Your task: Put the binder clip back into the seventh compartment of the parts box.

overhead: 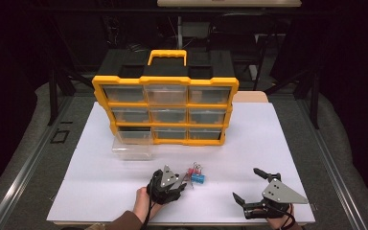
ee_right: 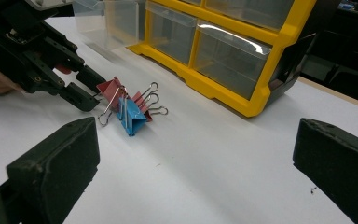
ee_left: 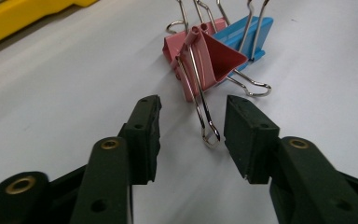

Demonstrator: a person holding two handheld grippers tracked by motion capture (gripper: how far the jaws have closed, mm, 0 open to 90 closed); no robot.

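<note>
Covering most of the high view, a white counter (overhead: 249, 143) carries everything here, and dark surroundings beyond its edges are hard to make out. At its far side stands a yellow drawer cabinet (overhead: 166, 108) with a carry handle on top and three rows of three clear drawers; what the drawers hold cannot be told through the cloudy fronts. The bottom-left slot looks dark, and a clear drawer (overhead: 132, 149) lies on the counter just in front of it, its outline faint against the white.

Near the front edge, the left hand-held gripper (overhead: 185, 179) is held by a hand (overhead: 142, 201) whose sleeve is cut off by the bottom of the view. Its jaws stand apart, pointing at a small cluster of binder clips. The right hand-held gripper (overhead: 249, 184) sits well apart toward the right, jaws spread wide, with the hand behind it mostly hidden under the grey plate.

In the left gripper view, a pink binder clip (ee_left: 207, 60) lies just beyond the open jaws, one wire handle reaching down between them without clearly touching either pad. A blue binder clip (ee_left: 244, 37) rests against it behind, partly hidden. Whether a second pink clip lies in the cluster cannot be told.
</note>
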